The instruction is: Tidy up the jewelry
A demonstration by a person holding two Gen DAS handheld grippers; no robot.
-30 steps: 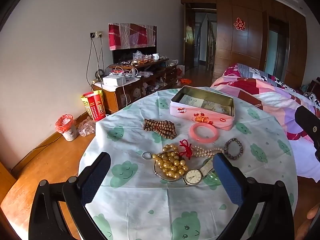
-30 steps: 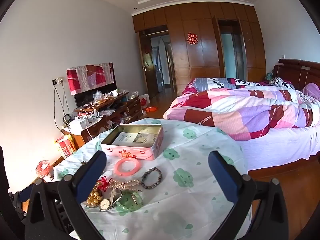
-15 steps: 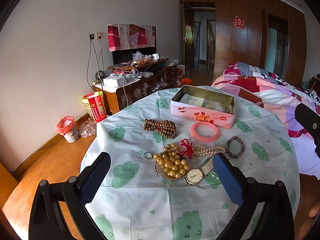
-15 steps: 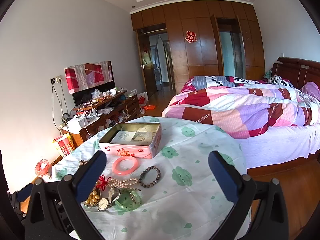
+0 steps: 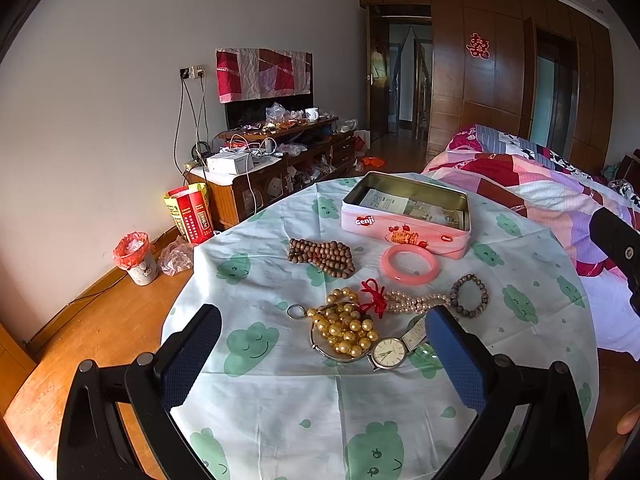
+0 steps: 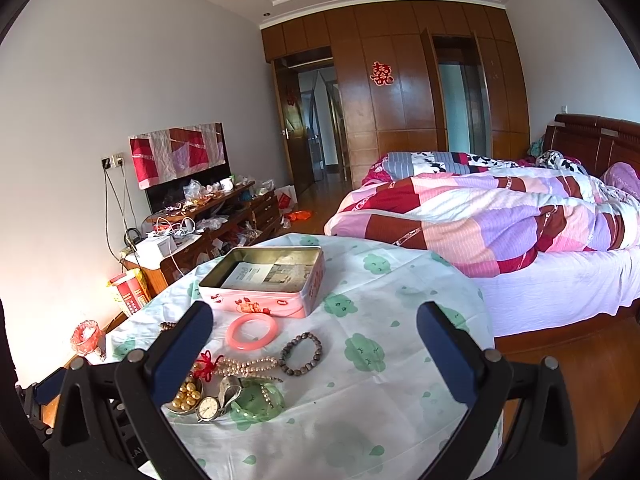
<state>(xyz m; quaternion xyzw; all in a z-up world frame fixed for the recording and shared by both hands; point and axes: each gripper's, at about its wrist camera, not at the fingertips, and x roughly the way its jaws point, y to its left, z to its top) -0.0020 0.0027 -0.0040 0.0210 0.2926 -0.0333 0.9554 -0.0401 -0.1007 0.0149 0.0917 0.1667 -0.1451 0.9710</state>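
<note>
An open pink tin (image 5: 404, 216) (image 6: 264, 280) stands at the far side of the round table. In front of it lie a pink bangle (image 5: 410, 263) (image 6: 251, 330), brown wooden beads (image 5: 322, 256), a dark bead bracelet (image 5: 469, 295) (image 6: 301, 353), a pearl strand with a red knot (image 5: 400, 302) (image 6: 240, 364), gold beads (image 5: 348, 330) (image 6: 187, 396), a wristwatch (image 5: 389, 353) (image 6: 208, 407) and a green bangle (image 6: 256, 402). My left gripper (image 5: 322, 356) is open, hovering near the gold beads and watch. My right gripper (image 6: 316, 348) is open above the table, empty.
The table wears a white cloth with green cloud prints (image 5: 248, 348). A bed with a patchwork quilt (image 6: 500, 216) stands close on the right. A cluttered TV cabinet (image 5: 272, 168), a red bag (image 5: 190, 212) and a small bin (image 5: 136, 256) line the left wall.
Both views have drifted slightly, with the jewelry appearing a little farther away and higher in frame. Neither gripper has changed its opening, and nothing on the table has moved.
</note>
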